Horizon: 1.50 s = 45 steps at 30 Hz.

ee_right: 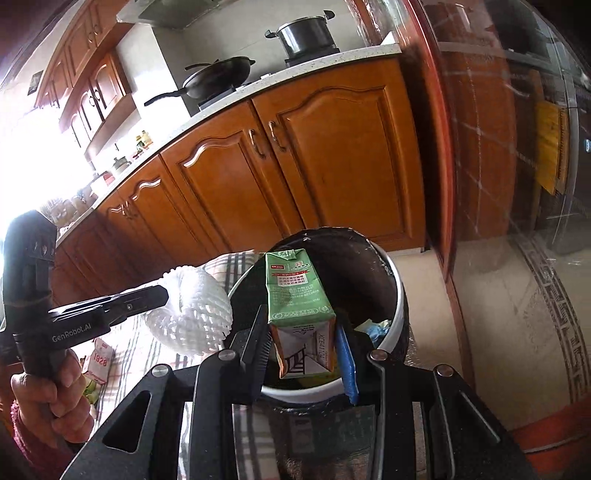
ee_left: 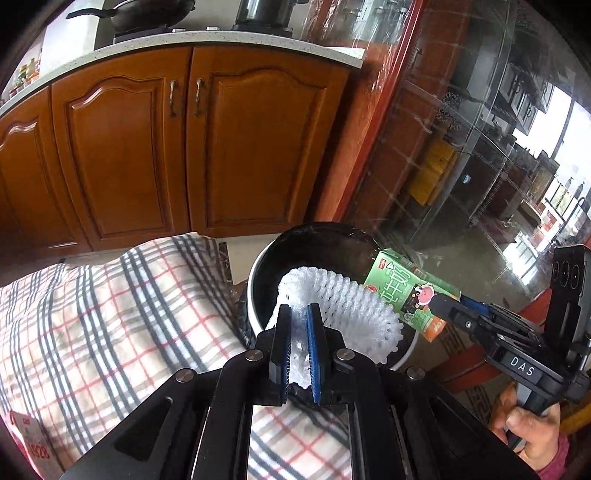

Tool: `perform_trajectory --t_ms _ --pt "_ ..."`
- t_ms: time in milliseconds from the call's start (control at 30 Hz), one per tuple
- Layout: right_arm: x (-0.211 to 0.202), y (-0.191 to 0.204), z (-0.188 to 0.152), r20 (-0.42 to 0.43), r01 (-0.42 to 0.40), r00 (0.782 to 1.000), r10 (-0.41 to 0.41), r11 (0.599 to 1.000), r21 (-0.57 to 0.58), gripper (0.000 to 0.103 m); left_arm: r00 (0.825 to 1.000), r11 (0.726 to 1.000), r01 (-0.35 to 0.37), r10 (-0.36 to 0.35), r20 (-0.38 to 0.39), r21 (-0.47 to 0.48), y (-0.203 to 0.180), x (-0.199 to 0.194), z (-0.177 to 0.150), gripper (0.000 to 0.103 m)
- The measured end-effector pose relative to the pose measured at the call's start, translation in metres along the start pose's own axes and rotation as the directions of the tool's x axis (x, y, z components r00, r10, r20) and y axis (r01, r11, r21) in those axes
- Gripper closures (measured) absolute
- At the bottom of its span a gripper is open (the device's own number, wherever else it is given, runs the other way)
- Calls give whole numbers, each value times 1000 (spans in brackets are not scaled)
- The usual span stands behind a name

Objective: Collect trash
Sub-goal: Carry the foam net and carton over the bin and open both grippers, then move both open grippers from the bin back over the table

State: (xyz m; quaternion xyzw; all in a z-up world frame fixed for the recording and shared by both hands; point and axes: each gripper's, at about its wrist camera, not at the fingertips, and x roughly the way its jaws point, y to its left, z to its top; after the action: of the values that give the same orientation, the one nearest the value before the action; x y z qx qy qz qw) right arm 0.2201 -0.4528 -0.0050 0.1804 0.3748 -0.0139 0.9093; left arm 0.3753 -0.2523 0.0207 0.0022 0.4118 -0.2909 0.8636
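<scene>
We hold 2 tongs over the trash bin (ee_left: 258, 273), a round bin with a white rim and a black liner that stands just beyond the edge of the tabletop (ee_left: 110, 314), which wears a plaid cloth.

Our left tongs (ee_left: 299, 347) are closed down to a narrow gap on a white foam fruit net (ee_left: 347, 317), its pinched end squeezed between the blue pads while the rest of the net bulges out to the right, over the near rim of the bin. In the right wrist view the same net (ee_right: 195, 314) sits at the left edge of the bin.

Our right tongs (ee_right: 303, 350) are clamped on a green milk carton (ee_right: 295, 295), gripping its lower end from both sides. The carton stands roughly upright above the bin's mouth, with blue and pale scraps (ee_right: 376, 328) visible inside the bin to its right.

On the cloth, near the left side, lies a small red and white packet (ee_right: 99, 360). Beyond the bin are wooden cabinet doors (ee_left: 184, 147), with a black pan (ee_right: 218, 79) and a pot (ee_right: 306, 35) on the stove above.
</scene>
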Motion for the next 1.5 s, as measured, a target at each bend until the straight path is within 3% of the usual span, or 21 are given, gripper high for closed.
perform_trajectory --t_ms 267,700,833,967,1167,1300,1500 --pt "16 -13 8 -24 22 999 -21 1000 2 70 999 1000 -14 14 -47 10 -8 34 8 96" --pt "37 -21 8 -62 30 998 -29 1000 9 70 997 1000 -21 21 -76 -2 -9 52 14 95" --pt "43 -24 10 -73 18 997 -15 999 29 66 997 1000 -15 14 -79 -16 -8 55 13 85" --pt "40 -26 10 -60 12 998 -9 999 49 52 998 999 -8 6 -62 -31 -2 49 9 73" --pt "24 -27 6 -14 -6 1000 8 996 91 52 999 997 23 -26 -35 -79 12 28 -7 70" --pt "11 -21 1 16 -24 1000 23 994 107 46 999 992 38 -39 -7 -123 26 7 -27 70" --pt "-1 0 -15 36 -76 997 73 991 108 43 999 985 24 -20 27 -172 46 -30 -63 65"
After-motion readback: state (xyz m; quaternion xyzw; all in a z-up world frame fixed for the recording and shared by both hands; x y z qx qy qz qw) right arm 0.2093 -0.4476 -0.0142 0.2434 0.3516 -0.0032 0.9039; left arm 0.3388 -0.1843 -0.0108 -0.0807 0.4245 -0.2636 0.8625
